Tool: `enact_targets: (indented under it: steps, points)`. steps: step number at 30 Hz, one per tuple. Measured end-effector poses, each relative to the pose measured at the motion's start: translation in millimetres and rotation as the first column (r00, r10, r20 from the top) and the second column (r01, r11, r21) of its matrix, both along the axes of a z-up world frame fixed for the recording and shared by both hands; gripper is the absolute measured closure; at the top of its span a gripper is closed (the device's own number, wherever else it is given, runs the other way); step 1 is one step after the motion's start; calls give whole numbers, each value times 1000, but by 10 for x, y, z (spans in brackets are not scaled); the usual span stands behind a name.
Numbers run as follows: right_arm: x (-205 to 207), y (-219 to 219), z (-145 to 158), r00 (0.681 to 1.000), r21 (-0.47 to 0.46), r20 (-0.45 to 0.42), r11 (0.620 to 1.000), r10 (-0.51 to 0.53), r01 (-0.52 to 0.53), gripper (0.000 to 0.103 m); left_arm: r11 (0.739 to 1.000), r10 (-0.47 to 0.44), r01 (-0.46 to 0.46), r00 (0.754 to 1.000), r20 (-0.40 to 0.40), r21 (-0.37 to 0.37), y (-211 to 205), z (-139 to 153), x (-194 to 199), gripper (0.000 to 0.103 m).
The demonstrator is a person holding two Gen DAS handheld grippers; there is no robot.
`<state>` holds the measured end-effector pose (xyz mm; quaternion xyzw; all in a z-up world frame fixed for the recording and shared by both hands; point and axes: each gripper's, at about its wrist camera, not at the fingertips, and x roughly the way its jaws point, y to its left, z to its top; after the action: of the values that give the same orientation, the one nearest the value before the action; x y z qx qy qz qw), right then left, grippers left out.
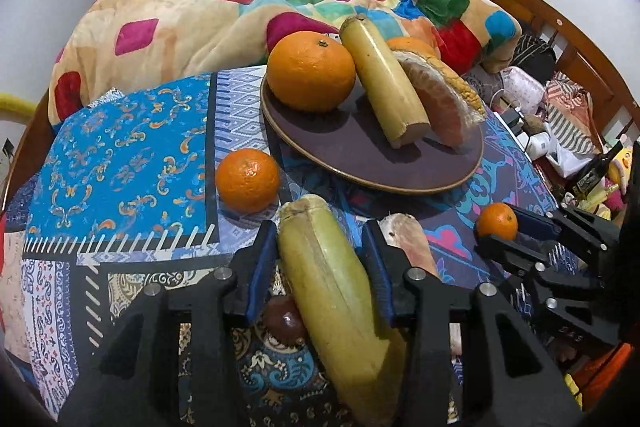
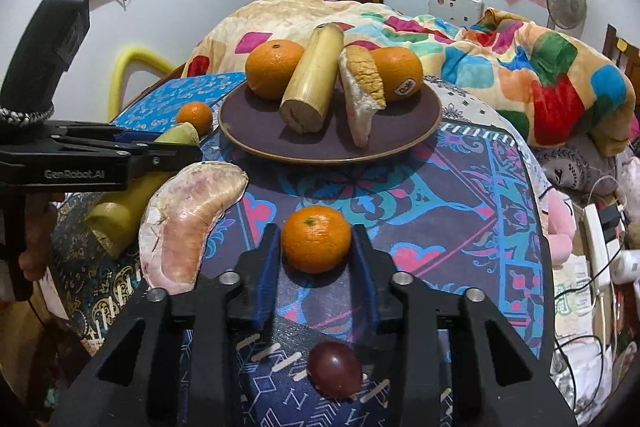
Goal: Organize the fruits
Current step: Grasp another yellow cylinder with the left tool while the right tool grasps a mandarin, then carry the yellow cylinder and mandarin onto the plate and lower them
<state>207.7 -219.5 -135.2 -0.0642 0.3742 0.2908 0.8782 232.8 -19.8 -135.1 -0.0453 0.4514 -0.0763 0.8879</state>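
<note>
Already the plate (image 1: 360, 163) carries two oranges, a sugarcane piece and a pomelo wedge. From the left wrist, the left gripper (image 1: 320, 259) has its pads closed against a loose sugarcane piece (image 1: 336, 299) near the camera; a mandarin (image 1: 247, 179) waits on the left.

From the right wrist, the right gripper (image 2: 316, 247) pinches a small mandarin (image 2: 316, 239). Only this view shows the grape (image 2: 335, 369) clearly and the whole pomelo segment (image 2: 188, 219), both not yet moved.

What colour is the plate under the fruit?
Dark purple-brown plate with a tan rim; clearest in the right wrist view.
</note>
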Motion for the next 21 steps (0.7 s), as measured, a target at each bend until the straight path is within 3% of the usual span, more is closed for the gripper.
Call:
enact_targets:
  steps: [4,8,21]
  points:
    - [-33,-40,34,1000,-1,9,1000,-12,12,72,1000,2,-2,1000,13,15,-45,36,-25,65]
    - [-93,-93,121,999,11,28,1000,-23,23,72,999,-3,4,1000,24,-41,-24,144,-109,69]
    - [-254,-264,544,991,60,114,996,-75,68,72,999,-41,38,982,186,23,-122,782,-766,70]
